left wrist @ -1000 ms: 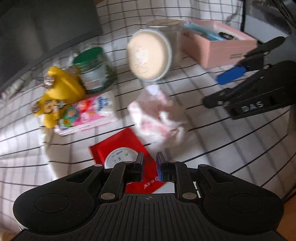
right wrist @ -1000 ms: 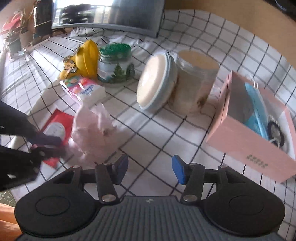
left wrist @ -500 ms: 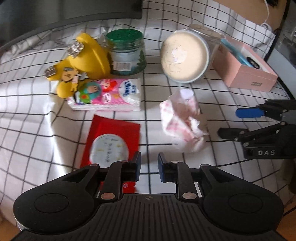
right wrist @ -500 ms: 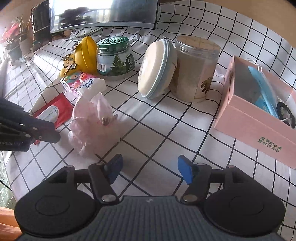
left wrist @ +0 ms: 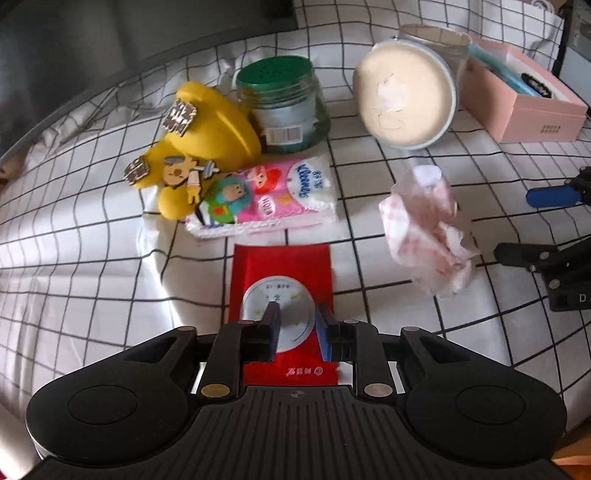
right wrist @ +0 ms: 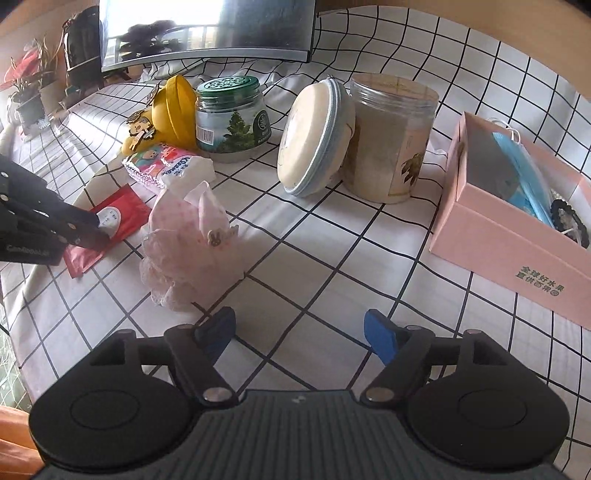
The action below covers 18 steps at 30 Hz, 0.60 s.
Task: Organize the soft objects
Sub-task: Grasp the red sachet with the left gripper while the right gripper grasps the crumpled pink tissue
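A red wipes packet (left wrist: 282,280) with a round white label lies flat on the checked cloth; it also shows in the right wrist view (right wrist: 118,221). My left gripper (left wrist: 297,328) hovers over its near end, jaws narrowly apart and holding nothing. A crumpled pink cloth (left wrist: 428,240) lies right of the packet, also in the right wrist view (right wrist: 188,251). A pink Kleenex tissue pack (left wrist: 266,199) lies behind the packet. My right gripper (right wrist: 301,332) is open and empty, low over the cloth just right of the pink cloth.
A yellow pouch with charms (left wrist: 199,136), a green-lidded jar (left wrist: 284,107), a round cream zip case (right wrist: 314,140) leaning on a clear jar (right wrist: 391,136), and an open pink box (right wrist: 517,218) stand at the back. A monitor (right wrist: 207,29) is behind them.
My left gripper has moved left and forward, from beside the red packet to directly over it, and its jaws have opened slightly. My right gripper has opened wider and edged closer to the pink cloth.
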### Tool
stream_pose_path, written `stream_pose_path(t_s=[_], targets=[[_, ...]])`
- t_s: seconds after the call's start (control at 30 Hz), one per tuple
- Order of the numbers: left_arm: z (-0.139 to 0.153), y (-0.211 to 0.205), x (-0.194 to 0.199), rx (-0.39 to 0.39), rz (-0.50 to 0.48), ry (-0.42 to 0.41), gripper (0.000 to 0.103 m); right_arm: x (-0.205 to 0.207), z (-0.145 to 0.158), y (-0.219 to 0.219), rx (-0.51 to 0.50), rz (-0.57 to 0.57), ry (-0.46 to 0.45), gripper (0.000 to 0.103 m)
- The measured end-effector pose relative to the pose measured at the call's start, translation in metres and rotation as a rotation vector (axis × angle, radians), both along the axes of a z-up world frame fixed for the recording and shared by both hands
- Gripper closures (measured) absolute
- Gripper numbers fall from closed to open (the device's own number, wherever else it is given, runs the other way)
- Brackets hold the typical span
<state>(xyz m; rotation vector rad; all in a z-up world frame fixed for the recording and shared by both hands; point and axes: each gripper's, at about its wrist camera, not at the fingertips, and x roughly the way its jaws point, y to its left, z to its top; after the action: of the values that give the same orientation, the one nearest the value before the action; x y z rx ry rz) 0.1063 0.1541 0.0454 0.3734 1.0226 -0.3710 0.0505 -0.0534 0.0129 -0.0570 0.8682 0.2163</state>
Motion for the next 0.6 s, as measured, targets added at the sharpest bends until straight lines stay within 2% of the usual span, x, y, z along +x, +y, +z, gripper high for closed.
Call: stream_pose_path(t_s=[0.03,0.1,0.13,0.2,0.23,0.37,0.47,0.6], targets=[[0.001,0.000,0.000,-0.016,-0.001,0.008,0.073,-0.001,0.000,0.000,0.000,0.000,-0.001,0.025],[0.001,-0.001,0.001,-0.056,-0.007,0.031,0.052,0.000,0.000,0.000,0.000,0.000,-0.001,0.024],[0.001,-0.001,0.001,-0.071,-0.013,0.042,0.047,0.000,0.000,0.000,0.000,-0.001,-0.001,0.023],[-0.002,-0.006,0.000,-0.082,-0.036,0.057,0.030,0.000,0.000,0.000,0.000,0.000,-0.001,0.023],[-0.004,-0.008,0.001,-0.081,-0.047,0.060,0.027,0.000,0.000,0.000,0.000,0.001,-0.002,0.022],[0.002,-0.006,-0.001,-0.121,-0.065,0.023,0.033,-0.003,-0.002,0.001,0.005,0.001,-0.005,0.019],[0.007,0.002,0.001,-0.060,-0.026,-0.058,0.034,-0.005,-0.003,0.003,0.010,0.003,-0.009,0.014],[-0.005,0.013,0.014,-0.058,0.022,-0.015,0.034,-0.006,-0.006,0.006,0.010,0.018,-0.005,0.004]])
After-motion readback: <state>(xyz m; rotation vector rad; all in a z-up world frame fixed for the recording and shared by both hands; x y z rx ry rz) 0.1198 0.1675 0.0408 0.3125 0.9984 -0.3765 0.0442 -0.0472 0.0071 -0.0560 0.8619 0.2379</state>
